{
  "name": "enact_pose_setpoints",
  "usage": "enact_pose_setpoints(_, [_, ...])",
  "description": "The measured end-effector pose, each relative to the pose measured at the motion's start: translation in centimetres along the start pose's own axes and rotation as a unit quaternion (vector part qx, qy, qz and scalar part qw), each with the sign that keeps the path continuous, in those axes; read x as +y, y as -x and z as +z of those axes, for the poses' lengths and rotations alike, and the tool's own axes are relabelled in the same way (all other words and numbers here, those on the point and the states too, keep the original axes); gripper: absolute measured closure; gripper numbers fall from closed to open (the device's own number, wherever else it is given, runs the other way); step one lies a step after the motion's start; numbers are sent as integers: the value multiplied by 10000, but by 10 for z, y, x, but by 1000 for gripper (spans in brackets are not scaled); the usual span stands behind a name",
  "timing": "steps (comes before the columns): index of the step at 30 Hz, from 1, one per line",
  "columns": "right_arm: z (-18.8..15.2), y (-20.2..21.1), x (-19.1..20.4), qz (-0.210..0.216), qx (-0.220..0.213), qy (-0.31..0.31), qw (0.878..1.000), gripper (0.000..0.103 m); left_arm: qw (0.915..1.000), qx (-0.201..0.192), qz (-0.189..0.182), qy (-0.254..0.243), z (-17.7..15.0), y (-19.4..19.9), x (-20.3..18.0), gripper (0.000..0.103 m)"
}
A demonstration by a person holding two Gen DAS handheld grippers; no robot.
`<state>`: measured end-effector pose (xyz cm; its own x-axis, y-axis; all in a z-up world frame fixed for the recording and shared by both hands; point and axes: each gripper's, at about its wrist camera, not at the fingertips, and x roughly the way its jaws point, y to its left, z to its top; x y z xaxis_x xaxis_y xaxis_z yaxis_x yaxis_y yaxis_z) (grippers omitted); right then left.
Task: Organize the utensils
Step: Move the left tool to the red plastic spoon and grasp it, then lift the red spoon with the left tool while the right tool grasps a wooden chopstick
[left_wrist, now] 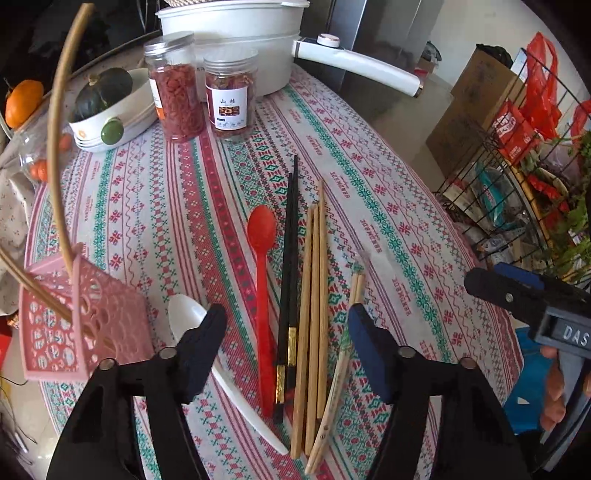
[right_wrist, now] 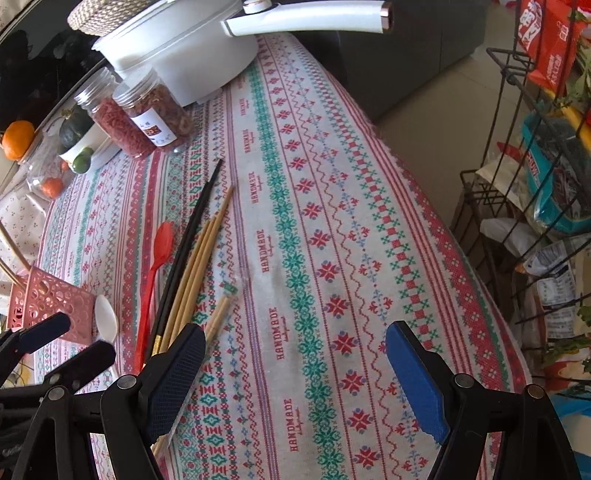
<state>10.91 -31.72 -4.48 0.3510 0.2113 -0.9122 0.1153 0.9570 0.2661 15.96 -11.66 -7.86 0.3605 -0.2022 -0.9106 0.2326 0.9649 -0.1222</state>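
A red spoon [left_wrist: 261, 266], a pair of black chopsticks [left_wrist: 290, 277] and several bamboo chopsticks [left_wrist: 314, 295] lie side by side on the patterned tablecloth. My left gripper [left_wrist: 288, 347] hovers open over their handle ends, its pads touching none of them. A white spoon [left_wrist: 184, 314] lies partly under its left finger. Paper-wrapped chopsticks [left_wrist: 343, 354] lie by its right finger. A pink perforated basket [left_wrist: 55, 332] stands at the left. My right gripper [right_wrist: 295, 376] is open over bare cloth, right of the utensils.
A white pot [left_wrist: 236, 33] with a long handle, two jars [left_wrist: 173, 88] and a bowl [left_wrist: 110, 129] holding a green squash stand at the far side. A wire rack [left_wrist: 517, 184] of packets stands past the table's right edge.
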Motion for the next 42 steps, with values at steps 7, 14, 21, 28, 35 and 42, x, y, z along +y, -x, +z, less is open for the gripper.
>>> enact_pose_setpoints(7, [5,-12,-12,113,214,-335,9991,18,9980,367,383,341,30,-55,20,68])
enact_pose_setpoints(14, [9,-25,-7,116,377,-224,9990,18,9981,473,365,166,36,-72,17,95])
enact_pose_setpoints(21, [7,-51,9,184,852,-69,9962,18,9999,-82,125,-36,30,-36,8,95])
enact_pose_setpoints(28, [0,-74,26,21,1152,75,9933,18,9974,-656,-203,-225,7,29,8,95])
enact_pose_setpoints(35, [-8,-94,55,-395,1235,568,9899,16,9933,-987,-563,-215,-37,72,27,95])
enact_pose_setpoints(42, [-17,-98,73,-708,1002,793,9893,32,9912,-1038,-807,-148,-59,83,39,95])
